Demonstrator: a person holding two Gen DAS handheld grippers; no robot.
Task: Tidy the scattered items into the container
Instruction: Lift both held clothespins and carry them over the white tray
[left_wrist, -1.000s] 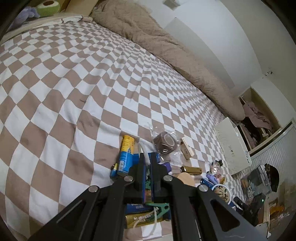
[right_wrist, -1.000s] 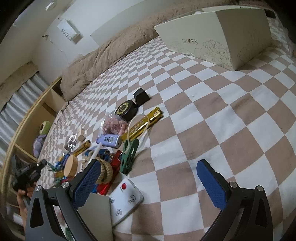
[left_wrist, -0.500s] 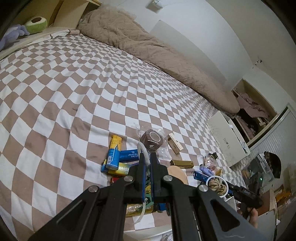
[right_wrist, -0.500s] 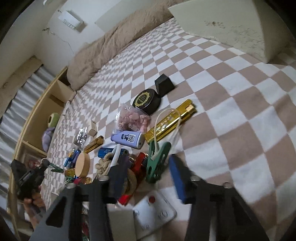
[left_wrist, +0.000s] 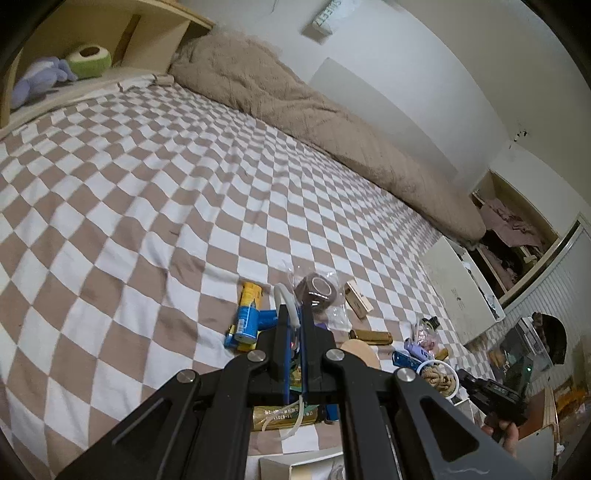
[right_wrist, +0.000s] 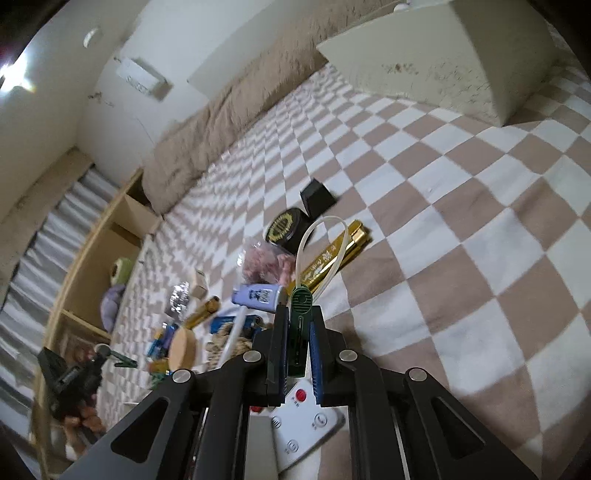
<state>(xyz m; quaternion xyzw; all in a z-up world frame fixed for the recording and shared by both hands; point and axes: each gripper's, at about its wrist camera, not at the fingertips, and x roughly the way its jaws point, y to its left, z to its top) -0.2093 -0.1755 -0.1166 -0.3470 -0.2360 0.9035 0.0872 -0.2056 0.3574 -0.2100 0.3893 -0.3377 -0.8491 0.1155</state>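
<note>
Left tongs: the left tongs (left_wrist: 293, 332) are pinched tight, and something green shows between the pads with a white loop (left_wrist: 286, 301) curling out past the tips. In the right wrist view a green clip hangs from them near the bed's left edge, so I read that as what they grip.
Clutter: the pile sits on the checkered bed (left_wrist: 147, 184) just ahead of and under both tongs: a yellow-and-blue tube (left_wrist: 248, 314), a brown roll in clear wrap (left_wrist: 317, 290), a small wooden block (left_wrist: 356, 304).
Container: the white box (right_wrist: 436, 59) stands toward the bed's far right corner, up and to the right of the right tongs, well apart from the pile.
Right tongs: the right tongs (right_wrist: 297, 341) are closed on the green clothespin (right_wrist: 300, 321); its long axis runs straight along the fingers, head poking out past the tips, with its white cord loop (right_wrist: 321, 251) arching forward over the gold bar (right_wrist: 332, 256).
Beneath: a white remote (right_wrist: 308, 421) lies under the right tongs, near the bed's near edge.
Key relation: both hands look loaded; the right one is the nearer to the box, by my reading.
Next call: carry the clothespin up and right across the open checks to the box.
</note>
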